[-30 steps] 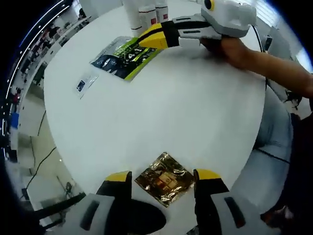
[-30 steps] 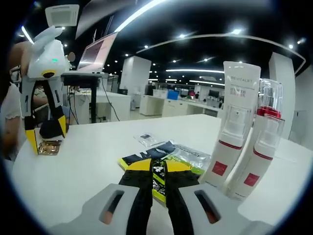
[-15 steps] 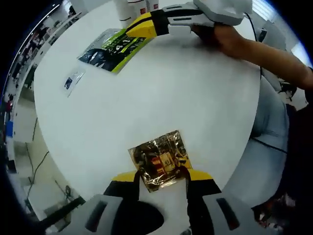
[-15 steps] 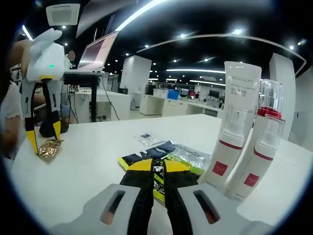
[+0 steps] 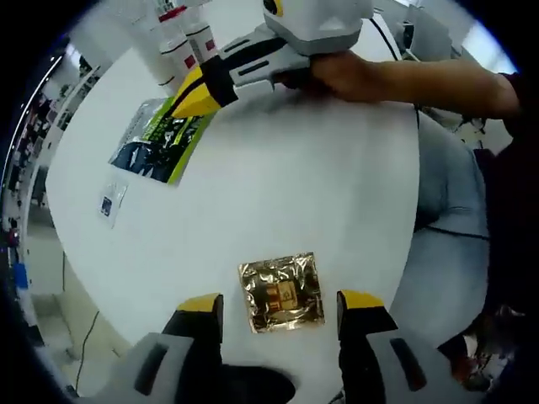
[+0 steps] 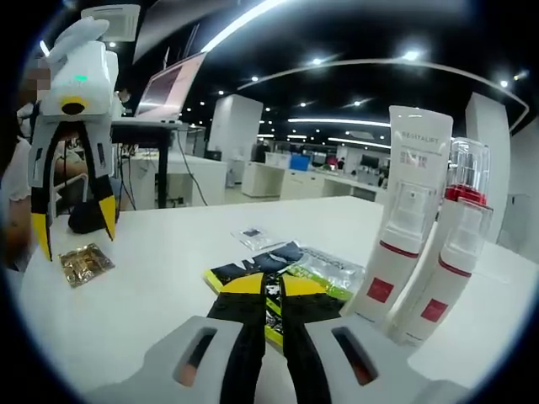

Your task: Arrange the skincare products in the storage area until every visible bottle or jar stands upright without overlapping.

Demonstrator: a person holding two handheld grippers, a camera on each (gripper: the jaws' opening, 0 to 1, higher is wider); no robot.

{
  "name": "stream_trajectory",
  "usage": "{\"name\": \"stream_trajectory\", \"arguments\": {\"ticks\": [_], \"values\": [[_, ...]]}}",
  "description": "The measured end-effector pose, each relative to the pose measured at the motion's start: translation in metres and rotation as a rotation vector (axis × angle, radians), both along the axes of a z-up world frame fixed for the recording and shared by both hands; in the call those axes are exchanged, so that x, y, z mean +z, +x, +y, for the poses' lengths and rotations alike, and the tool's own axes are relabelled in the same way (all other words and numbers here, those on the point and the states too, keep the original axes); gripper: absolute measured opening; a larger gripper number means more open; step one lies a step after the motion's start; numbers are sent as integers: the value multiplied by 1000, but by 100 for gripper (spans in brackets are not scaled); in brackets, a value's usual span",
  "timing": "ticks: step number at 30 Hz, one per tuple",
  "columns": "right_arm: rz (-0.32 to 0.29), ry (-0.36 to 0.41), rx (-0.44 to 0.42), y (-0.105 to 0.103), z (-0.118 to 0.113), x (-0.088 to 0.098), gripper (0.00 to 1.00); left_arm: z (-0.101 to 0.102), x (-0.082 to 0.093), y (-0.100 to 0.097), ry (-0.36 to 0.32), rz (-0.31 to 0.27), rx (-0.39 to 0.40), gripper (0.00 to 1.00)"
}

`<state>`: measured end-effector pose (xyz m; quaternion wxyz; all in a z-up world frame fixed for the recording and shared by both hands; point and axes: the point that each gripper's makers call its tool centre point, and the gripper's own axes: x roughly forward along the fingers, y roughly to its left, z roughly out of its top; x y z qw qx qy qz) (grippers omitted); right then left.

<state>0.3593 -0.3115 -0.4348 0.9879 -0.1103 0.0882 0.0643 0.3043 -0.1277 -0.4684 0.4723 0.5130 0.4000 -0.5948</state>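
Left hand-held gripper (image 5: 274,305) hangs wide open and empty above the gold sachet (image 5: 281,292), which lies flat on the white bench (image 5: 320,194) at 6 o'clock between the jaws, likely lined up for a pick. Right hand-held gripper (image 6: 264,284) is nearly closed, tips resting on the green packet (image 6: 290,273) at 6 o'clock, probably pinning it; whether it actually grips it, cannot tell. Tube (image 6: 406,219) and bottle (image 6: 453,248) stand upright, touching, at 3 o'clock.

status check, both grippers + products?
Left gripper open, gold sachet flat on table between its jaws. Right gripper shut at green sachet. Tube and pump bottle upright, side by side. Nothing blocking.
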Motion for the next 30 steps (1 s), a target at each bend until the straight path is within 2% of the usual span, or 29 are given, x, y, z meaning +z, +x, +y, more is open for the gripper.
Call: {"name": "stream_trajectory", "arguments": {"ticks": [3,7,8,11,19,22,29,30], "values": [[1,-2,1,1,-2,-1,5,4,-9,3,34,-31,-8,58],[7,-22,-6,2,-4,-3,2,7,-14,1,49,-30,3,61],[13,-47,-13,2,-6,-4,1,7,-15,-1,54,-22,0,60],[7,-31,-2,3,-4,-3,1,5,-15,-5,43,10,-3,56],[8,-27,1,5,-7,-5,1,3,-15,-2,34,10,6,50],[8,-27,-1,5,-7,-5,1,7,-14,-2,50,6,9,40],[7,-24,1,4,-6,-4,1,7,-14,-3,52,0,4,40],[8,-26,-1,4,-7,-4,1,7,-14,-4,48,1,-16,40]]}}
